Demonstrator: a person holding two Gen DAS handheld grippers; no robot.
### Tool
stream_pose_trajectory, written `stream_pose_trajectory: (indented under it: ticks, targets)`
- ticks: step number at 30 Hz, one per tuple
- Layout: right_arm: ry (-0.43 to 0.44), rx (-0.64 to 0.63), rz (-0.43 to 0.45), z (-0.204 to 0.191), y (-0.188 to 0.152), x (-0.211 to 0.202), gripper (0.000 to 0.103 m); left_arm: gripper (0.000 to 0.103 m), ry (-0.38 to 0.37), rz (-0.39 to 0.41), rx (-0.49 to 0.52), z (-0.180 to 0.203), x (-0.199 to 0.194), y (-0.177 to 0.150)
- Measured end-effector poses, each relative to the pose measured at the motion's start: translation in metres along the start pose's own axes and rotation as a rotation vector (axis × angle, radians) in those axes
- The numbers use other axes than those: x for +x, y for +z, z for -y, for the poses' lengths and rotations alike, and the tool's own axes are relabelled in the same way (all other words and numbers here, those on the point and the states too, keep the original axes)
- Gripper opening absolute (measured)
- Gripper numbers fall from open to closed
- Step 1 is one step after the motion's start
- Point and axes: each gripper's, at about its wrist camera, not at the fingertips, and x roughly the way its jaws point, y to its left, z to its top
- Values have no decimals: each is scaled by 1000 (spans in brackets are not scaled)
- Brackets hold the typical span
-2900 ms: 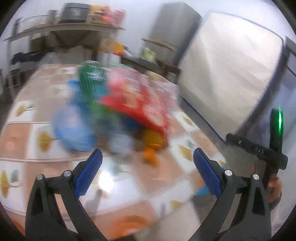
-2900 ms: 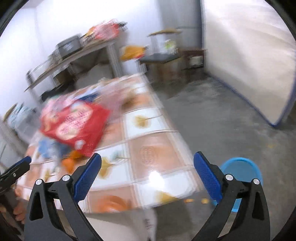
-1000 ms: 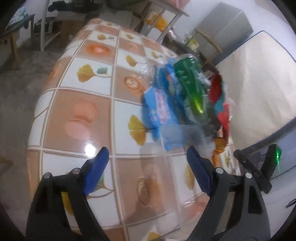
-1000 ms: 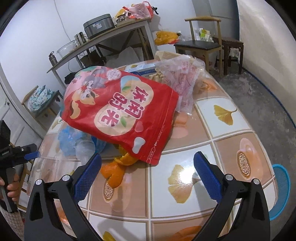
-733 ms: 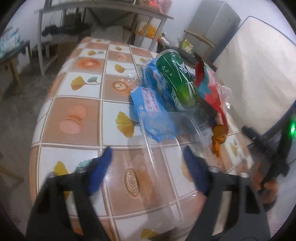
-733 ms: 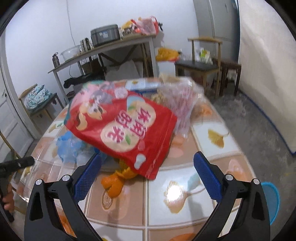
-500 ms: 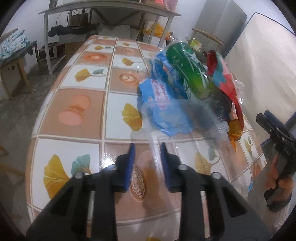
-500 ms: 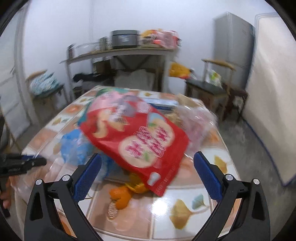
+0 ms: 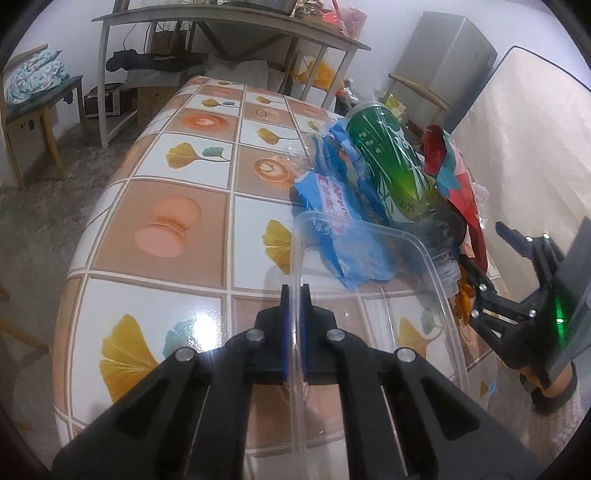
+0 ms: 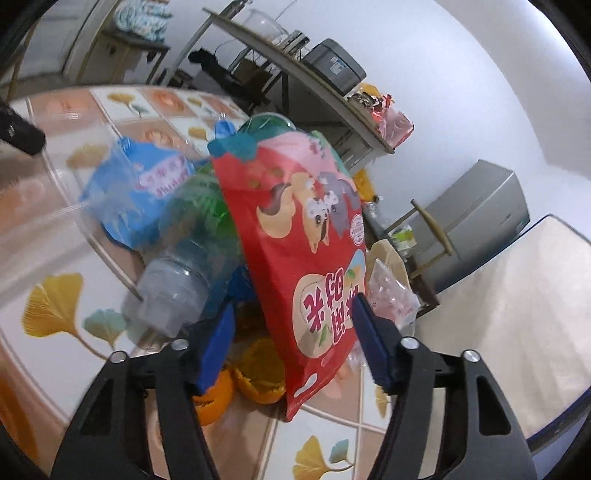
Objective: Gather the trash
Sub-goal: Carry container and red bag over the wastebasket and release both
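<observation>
Trash pile (image 9: 388,184) crowding table's right, tiled tabletop (image 9: 159,229) open leftward

Lived-in home dining room: ginkgo-patterned tiled table (image 9: 177,206), grey refrigerator (image 9: 448,62) at one o'clock, wooden chair (image 9: 35,107) at ten, cluttered metal shelf (image 9: 229,18) at twelve.

Green bottle (image 10: 207,236) blurred, lower body behind red snack bag (image 10: 314,266) (orange peels (image 10: 258,376) half-hidden too)

- Your left wrist view looks steeply down the tabletop (image 9: 177,236) from its near end.
- Your right wrist view, rolled, sits close to the trash pile (image 10: 295,236), which both views share.
</observation>
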Motion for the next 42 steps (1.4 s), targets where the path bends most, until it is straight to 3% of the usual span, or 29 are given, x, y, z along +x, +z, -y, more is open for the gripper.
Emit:
stream_pose_trajectory:
  ticks: [6, 15, 27, 36, 42]
  targets:
    - [-66, -18, -24, -4, 0, 4, 23, 3, -5, 7, -9, -2, 1, 0]
    - [-123, 86, 18, 11, -9, -26, 10, 3, -5, 28, -21, -2, -1, 0]
    - [58, 355, 123, 64, -17, -80, 9, 2, -18, 101, -48, -4, -17, 1]
    - [155, 486, 217, 98, -22, -104, 9, 2, -28, 198, -25, 7, -47, 11]
    - [133, 545, 264, 125, -37, -122, 9, 2, -83, 222, 23, 34, -57, 24]
